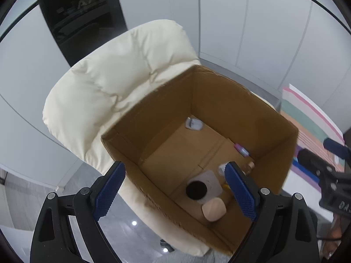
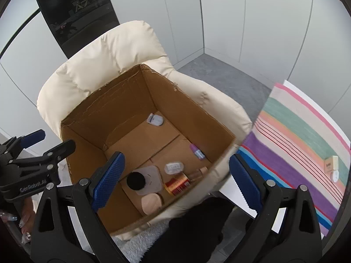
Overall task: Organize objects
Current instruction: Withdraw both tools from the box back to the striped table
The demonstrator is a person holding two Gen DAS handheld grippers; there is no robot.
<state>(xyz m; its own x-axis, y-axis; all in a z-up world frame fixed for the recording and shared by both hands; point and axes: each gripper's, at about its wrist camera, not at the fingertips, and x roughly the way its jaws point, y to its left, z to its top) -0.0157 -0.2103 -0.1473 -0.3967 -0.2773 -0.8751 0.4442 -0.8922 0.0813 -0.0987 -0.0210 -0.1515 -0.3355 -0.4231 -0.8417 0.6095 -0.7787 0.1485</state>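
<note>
An open cardboard box (image 1: 219,100) (image 2: 122,109) stands on a cream padded chair (image 1: 114,83) (image 2: 105,61). On its floor lie a grey pad with a black disc (image 1: 204,186) (image 2: 144,180), a beige puff (image 1: 214,209) (image 2: 151,203), a red-gold cylinder (image 2: 177,184), a clear case (image 2: 174,167), a purple tube (image 1: 241,150) (image 2: 197,151) and a white case (image 1: 194,123) (image 2: 155,119). My left gripper (image 1: 175,189) (image 2: 54,140) hovers open over the box's near left rim. My right gripper (image 2: 177,183) (image 1: 318,151) hovers open over the near right rim. Neither holds anything.
A striped cloth (image 2: 296,142) (image 1: 307,127) covers a white table to the right of the chair, with a small beige box (image 2: 330,163) and a round white item (image 2: 334,176) on it. Grey wall panels and a dark glass panel (image 1: 81,17) stand behind. A hand (image 2: 24,219) shows at lower left.
</note>
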